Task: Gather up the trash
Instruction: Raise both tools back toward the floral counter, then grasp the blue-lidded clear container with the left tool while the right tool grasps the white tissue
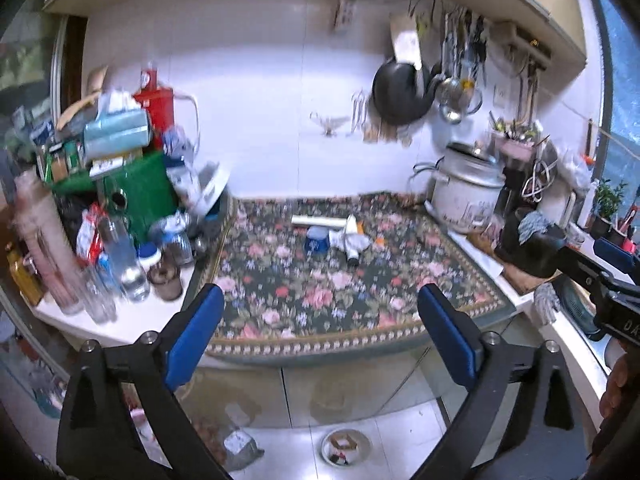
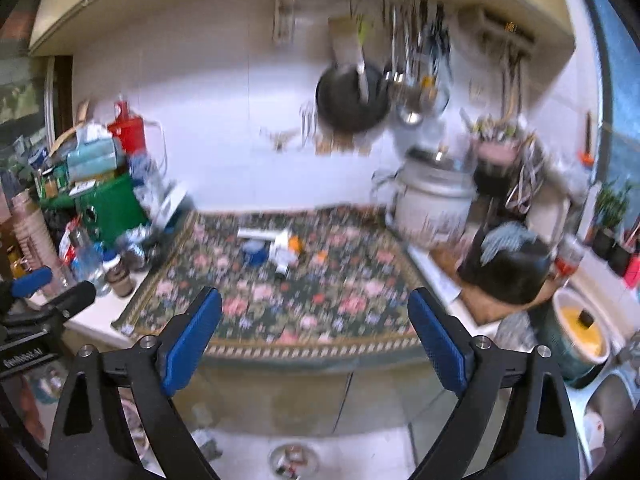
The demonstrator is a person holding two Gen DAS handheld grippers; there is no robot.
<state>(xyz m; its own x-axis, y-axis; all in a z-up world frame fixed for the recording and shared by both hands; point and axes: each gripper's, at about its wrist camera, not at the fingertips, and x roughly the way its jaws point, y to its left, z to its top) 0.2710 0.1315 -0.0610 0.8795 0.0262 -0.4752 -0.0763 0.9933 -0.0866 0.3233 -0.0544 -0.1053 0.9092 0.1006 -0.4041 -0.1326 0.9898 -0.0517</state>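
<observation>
Both grippers, left gripper (image 1: 320, 312) and right gripper (image 2: 314, 314), fingers wide, empty. Trash pile (image 1: 340, 236) sits mid-frame on the floral surface (image 1: 280, 300), well apart from the fingers. Step: approach; next, reach in and pick a piece.

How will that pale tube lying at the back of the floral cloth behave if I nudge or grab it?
The pale tube lies on its side on the floral cloth, so a nudge would probably roll it, though the cloth may slow it. It looks thin and probably light, so a gentle grip should do. Motion blur hides its material; it could dent.
</observation>
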